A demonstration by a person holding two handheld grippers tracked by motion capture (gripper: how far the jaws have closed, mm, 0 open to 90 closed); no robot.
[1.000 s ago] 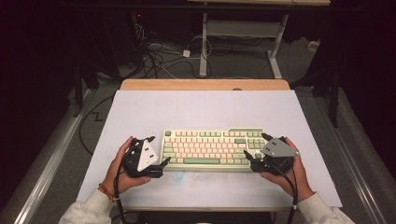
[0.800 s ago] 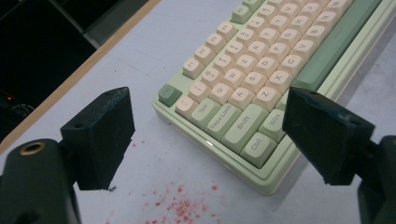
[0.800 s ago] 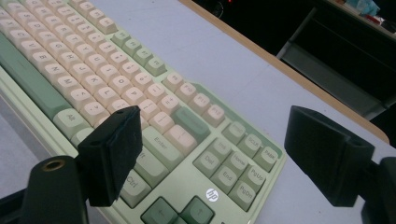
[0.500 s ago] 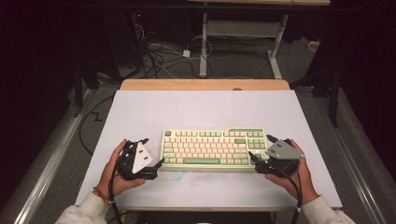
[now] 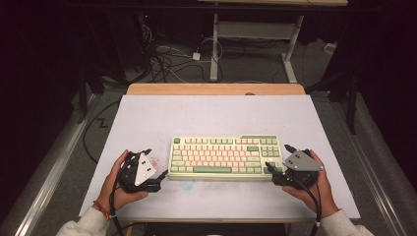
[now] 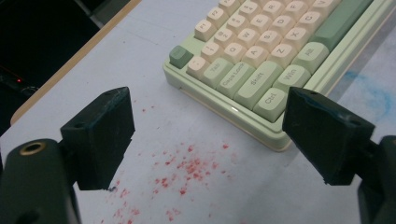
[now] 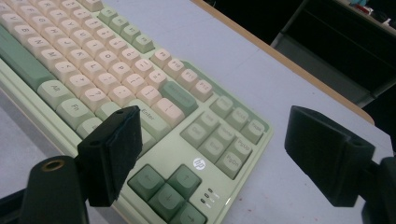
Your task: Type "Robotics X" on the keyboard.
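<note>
Keyboard (image 5: 225, 156) lay flat near the tabletop's (image 5: 211, 110) front edge, a gripper at each end. The left gripper (image 6: 208, 140) was spread wide beside its corner, over red specks (image 6: 184, 170). The right gripper (image 7: 212, 158), also wide, showed the arrow keys (image 7: 168, 189) up close.

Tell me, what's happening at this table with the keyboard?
A person holds a hand-held gripper in each hand, one at either end of a green and cream keyboard lying flat on the table. The left hand-held gripper and the right hand-held gripper are both open, jaws spread, pointing at the keyboard's ends. Nothing is gripped yet.
</note>
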